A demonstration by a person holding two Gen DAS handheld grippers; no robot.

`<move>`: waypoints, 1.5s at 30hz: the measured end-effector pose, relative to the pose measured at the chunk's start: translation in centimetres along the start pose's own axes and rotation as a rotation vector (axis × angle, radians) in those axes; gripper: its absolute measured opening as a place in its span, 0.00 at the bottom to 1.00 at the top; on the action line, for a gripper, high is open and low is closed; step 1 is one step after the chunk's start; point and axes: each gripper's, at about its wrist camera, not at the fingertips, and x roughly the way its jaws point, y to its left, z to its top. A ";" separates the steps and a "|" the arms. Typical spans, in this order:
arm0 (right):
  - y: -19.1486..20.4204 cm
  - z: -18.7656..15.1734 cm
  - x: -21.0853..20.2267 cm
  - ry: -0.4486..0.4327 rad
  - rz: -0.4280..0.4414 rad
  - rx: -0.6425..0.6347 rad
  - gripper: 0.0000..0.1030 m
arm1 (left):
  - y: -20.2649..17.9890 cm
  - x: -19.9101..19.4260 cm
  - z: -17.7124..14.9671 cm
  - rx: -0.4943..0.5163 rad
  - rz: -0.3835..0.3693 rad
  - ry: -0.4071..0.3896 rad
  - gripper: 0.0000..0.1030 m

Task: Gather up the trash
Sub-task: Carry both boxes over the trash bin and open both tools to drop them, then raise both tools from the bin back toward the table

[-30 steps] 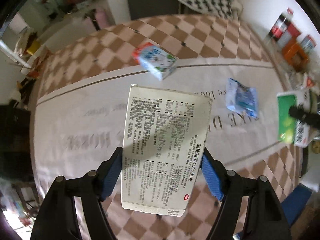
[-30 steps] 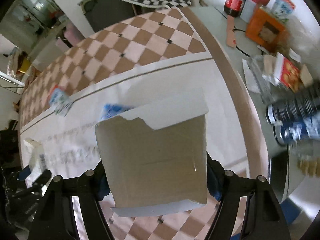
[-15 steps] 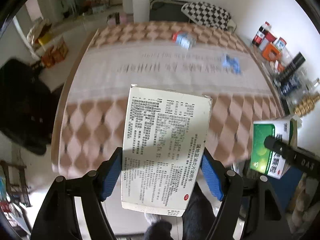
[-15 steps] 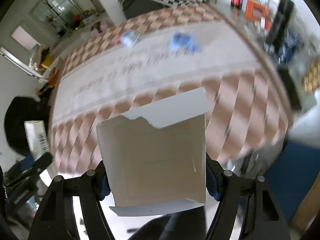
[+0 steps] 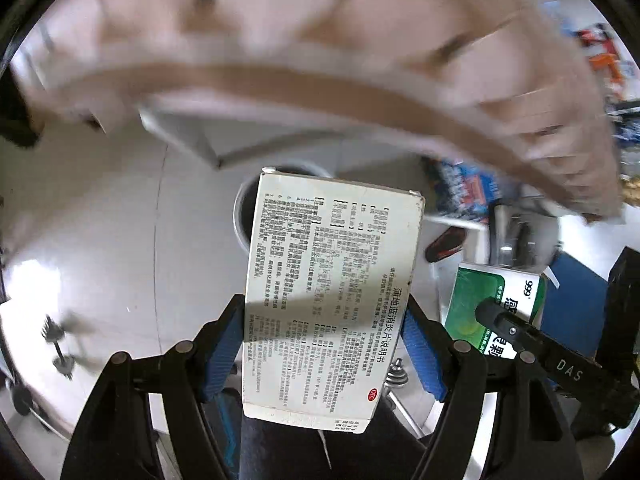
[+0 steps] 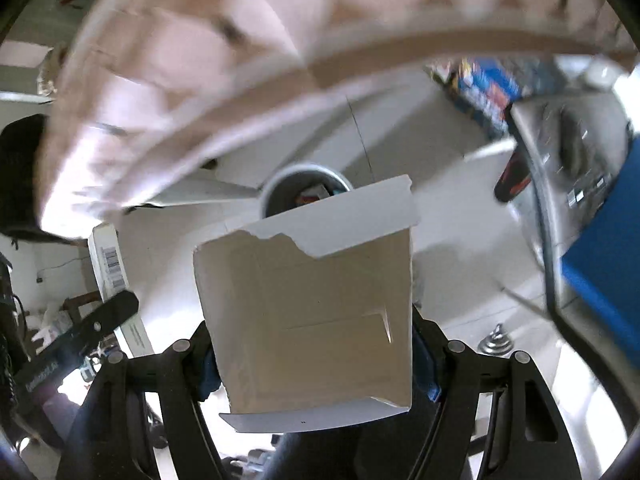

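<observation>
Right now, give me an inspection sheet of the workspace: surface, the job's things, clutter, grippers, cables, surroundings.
Surface: table edge with checked cloth, blurred, above a pale tiled floor.
Job's things: white printed medicine box; green-and-white box, showing its torn cardboard back in the right wrist view; round bin on the floor beyond both, some trash inside.
Clutter: blue packaging under the table; a red and black object.
Grippers: left gripper shut on the printed box; right gripper shut on the green-and-white box.
Cables: dark cord at the right.
Surroundings: blue panel; the rest is blurred.
</observation>
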 end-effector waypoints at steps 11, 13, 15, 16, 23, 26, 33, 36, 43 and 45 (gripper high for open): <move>-2.9 5.3 20.9 0.051 0.045 0.055 0.74 | 6.4 21.0 6.3 -0.065 -0.092 0.144 0.72; -2.9 6.1 23.3 0.045 0.049 0.052 0.74 | 7.3 22.2 6.8 -0.074 -0.106 0.143 0.73; -2.9 7.1 25.3 0.047 0.069 0.044 0.79 | 7.8 23.0 7.1 -0.074 -0.118 0.142 0.77; -2.8 7.4 26.2 0.048 0.089 0.038 0.82 | 8.3 23.2 7.0 -0.078 -0.114 0.137 0.93; -1.9 6.8 28.2 0.068 0.082 -0.035 1.00 | 10.7 22.5 5.8 -0.108 -0.039 0.084 1.00; -1.2 6.5 27.6 0.052 0.012 -0.079 1.00 | 10.9 21.5 4.9 -0.104 0.035 0.054 1.00; 0.9 5.6 24.6 -0.009 -0.153 -0.184 1.00 | 10.5 18.8 2.8 -0.070 0.181 0.018 1.00; 0.9 4.8 23.4 -0.013 -0.175 -0.199 1.00 | 9.9 17.6 2.0 -0.055 0.206 0.006 1.00; 2.4 2.9 18.7 -0.027 -0.195 -0.246 1.00 | 7.9 13.7 0.0 -0.021 0.231 -0.017 1.00; 2.7 2.2 17.2 -0.032 -0.194 -0.254 1.00 | 7.2 12.1 -0.8 -0.018 0.226 -0.022 1.00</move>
